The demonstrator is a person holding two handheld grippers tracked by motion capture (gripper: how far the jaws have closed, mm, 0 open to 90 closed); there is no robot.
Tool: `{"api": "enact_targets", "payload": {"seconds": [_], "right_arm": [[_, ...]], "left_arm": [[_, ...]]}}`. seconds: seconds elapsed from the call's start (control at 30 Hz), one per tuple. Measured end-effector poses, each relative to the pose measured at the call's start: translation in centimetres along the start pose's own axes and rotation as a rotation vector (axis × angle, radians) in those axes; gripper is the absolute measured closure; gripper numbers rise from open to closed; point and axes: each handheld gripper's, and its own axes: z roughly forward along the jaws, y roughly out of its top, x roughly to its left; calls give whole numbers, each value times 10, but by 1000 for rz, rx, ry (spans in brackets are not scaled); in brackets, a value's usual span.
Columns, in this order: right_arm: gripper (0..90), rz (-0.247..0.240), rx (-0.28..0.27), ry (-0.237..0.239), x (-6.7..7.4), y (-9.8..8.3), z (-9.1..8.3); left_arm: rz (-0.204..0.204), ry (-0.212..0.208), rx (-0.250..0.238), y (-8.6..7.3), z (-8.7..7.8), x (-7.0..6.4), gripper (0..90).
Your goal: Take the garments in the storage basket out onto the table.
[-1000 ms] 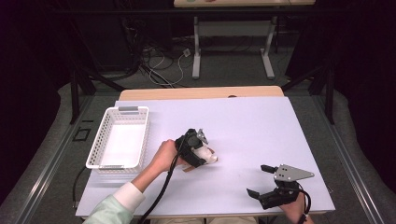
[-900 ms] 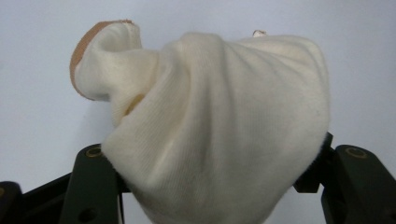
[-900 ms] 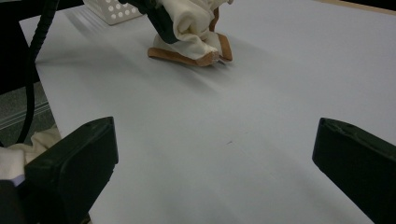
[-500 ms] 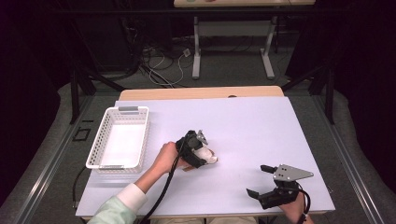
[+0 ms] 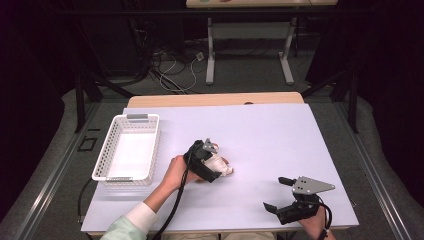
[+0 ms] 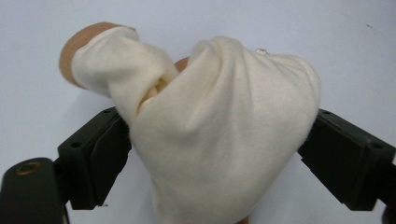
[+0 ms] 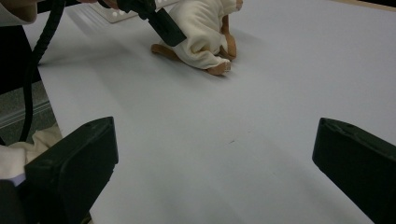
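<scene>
Barely shifted since before: left gripper right of white basket, jaws just opening, flanking cream cloth bundle. Right gripper spread, idle. Could snag cloth if lifted carelessly.

**No readable markings**

No text, label, brand, number or sign can be read in any of the three views; the surfaces between, ahead of and beside the jaws are plain.
</scene>
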Motion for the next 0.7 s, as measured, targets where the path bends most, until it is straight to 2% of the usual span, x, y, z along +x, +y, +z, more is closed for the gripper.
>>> {"api": "enact_targets", "payload": {"seconds": [0.33, 0.53, 0.57, 0.67, 0.7], "right_arm": [[0, 0, 4, 0, -1, 0, 2], [0, 0, 12, 8, 0, 2, 8], [0, 2, 11, 12, 1, 3, 8], [0, 0, 5, 15, 1, 4, 10], [0, 5, 9, 14, 2, 4, 10]], "left_arm": [[-48, 52, -56, -19, -15, -2, 6], [-51, 77, -77, -29, -19, -5, 0], [-64, 77, -86, -30, -20, -6, 0], [-63, 107, -106, -36, -23, -10, 0], [-66, 99, -109, -38, -25, -11, 1]]}}
